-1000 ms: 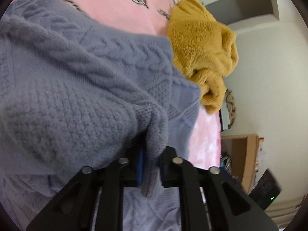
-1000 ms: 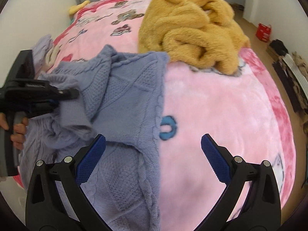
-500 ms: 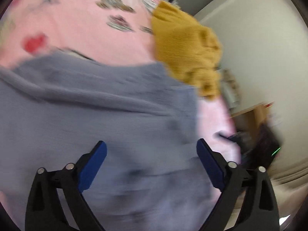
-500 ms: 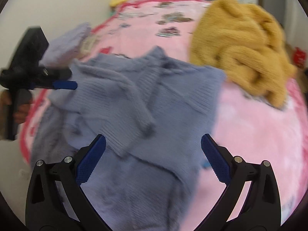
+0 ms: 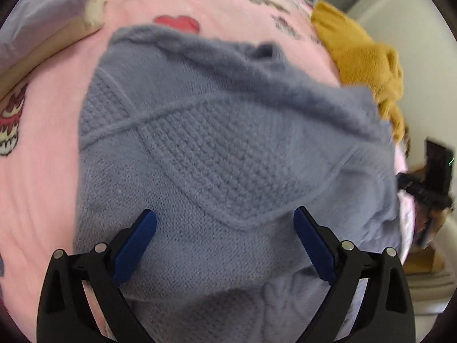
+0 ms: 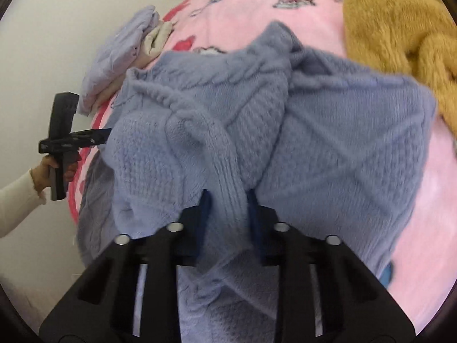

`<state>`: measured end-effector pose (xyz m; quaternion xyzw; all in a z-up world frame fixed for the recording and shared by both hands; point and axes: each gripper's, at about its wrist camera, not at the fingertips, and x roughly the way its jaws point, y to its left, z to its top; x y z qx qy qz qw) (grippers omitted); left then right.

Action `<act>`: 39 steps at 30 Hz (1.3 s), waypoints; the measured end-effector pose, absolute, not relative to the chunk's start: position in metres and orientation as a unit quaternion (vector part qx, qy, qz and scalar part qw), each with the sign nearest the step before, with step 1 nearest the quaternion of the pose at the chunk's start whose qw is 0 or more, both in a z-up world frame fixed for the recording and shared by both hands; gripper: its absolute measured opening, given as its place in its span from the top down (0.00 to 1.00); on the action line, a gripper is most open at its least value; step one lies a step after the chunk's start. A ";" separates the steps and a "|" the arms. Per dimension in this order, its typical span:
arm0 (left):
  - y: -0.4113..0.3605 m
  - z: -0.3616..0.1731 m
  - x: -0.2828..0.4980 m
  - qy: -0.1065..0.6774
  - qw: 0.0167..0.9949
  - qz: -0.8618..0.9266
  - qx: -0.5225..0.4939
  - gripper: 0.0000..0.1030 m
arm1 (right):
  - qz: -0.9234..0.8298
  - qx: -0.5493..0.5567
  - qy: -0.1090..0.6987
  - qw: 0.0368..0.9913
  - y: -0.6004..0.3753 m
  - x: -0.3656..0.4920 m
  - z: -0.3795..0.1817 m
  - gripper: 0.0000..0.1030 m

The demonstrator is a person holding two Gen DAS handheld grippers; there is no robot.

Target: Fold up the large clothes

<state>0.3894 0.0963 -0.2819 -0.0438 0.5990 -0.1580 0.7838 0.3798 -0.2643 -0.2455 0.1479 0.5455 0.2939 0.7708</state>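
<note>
On the pink bed blanket [image 6: 440,228], near its left edge, your grey-blue cable-knit sweater [image 6: 342,148] lies partly folded; right gripper [image 6: 227,214] has just clamped onto a ribbed sleeve cuff; left gripper [image 5: 225,240] has just sprung wide, empty, above the knit; step: sleeve fold; next, carry the cuff across the body.

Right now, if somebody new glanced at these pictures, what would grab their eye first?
Probably the big grey-blue knitted sweater spread over the pink blanket, filling the middle of both views. The right tool has just closed on a ribbed fold of it, while the left tool hangs wide open above it. A mustard-yellow fleece is heaped beyond the sweater.
</note>
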 end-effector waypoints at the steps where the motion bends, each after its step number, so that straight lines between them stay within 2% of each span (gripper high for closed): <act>1: 0.092 -0.285 0.389 0.598 0.785 -0.159 -0.023 0.06 | 0.293 0.162 0.544 0.769 -0.268 0.379 -0.241 0.89; 2: 0.090 -0.287 0.389 0.595 0.788 -0.158 -0.015 0.05 | 0.293 0.172 0.542 0.769 -0.270 0.377 -0.237 0.92; 8: 0.088 -0.283 0.386 0.583 0.799 -0.143 -0.032 0.05 | 0.278 0.132 0.523 0.795 -0.274 0.400 -0.167 0.93; 13: 0.082 -0.274 0.371 0.555 0.820 -0.136 -0.035 0.05 | 0.259 0.148 0.569 0.767 -0.279 0.456 -0.136 0.93; 19: 0.068 -0.280 0.369 0.550 0.827 -0.120 -0.008 0.05 | 0.151 0.162 0.703 0.676 -0.297 0.475 -0.200 0.93; 22: 0.075 -0.281 0.369 0.550 0.826 -0.122 -0.014 0.05 | 0.130 0.184 0.710 0.667 -0.303 0.467 -0.238 0.92; 25: 0.075 -0.286 0.373 0.551 0.824 -0.129 -0.007 0.05 | 0.111 0.157 0.715 0.673 -0.293 0.462 -0.261 0.85; 26: 0.076 -0.287 0.374 0.553 0.823 -0.130 -0.006 0.05 | 0.109 0.148 0.713 0.676 -0.288 0.460 -0.264 0.80; 29: 0.076 -0.287 0.377 0.555 0.822 -0.130 -0.010 0.04 | 0.109 0.122 0.692 0.703 -0.277 0.457 -0.255 0.61; 32: 0.081 -0.274 0.372 0.534 0.834 -0.140 -0.022 0.05 | 0.093 0.058 0.628 0.771 -0.268 0.436 -0.220 0.24; 35: 0.088 -0.257 0.357 0.492 0.858 -0.150 -0.019 0.05 | 0.113 0.029 0.506 0.855 -0.258 0.391 -0.181 0.24; 37: 0.088 -0.258 0.350 0.496 0.855 -0.153 0.005 0.05 | 0.133 -0.007 0.453 0.882 -0.244 0.362 -0.174 0.32; 38: 0.087 -0.261 0.349 0.505 0.849 -0.155 0.011 0.05 | 0.146 -0.023 0.445 0.883 -0.236 0.355 -0.175 0.41; 39: 0.087 -0.266 0.348 0.512 0.844 -0.157 0.014 0.05 | 0.163 -0.029 0.450 0.877 -0.226 0.350 -0.180 0.43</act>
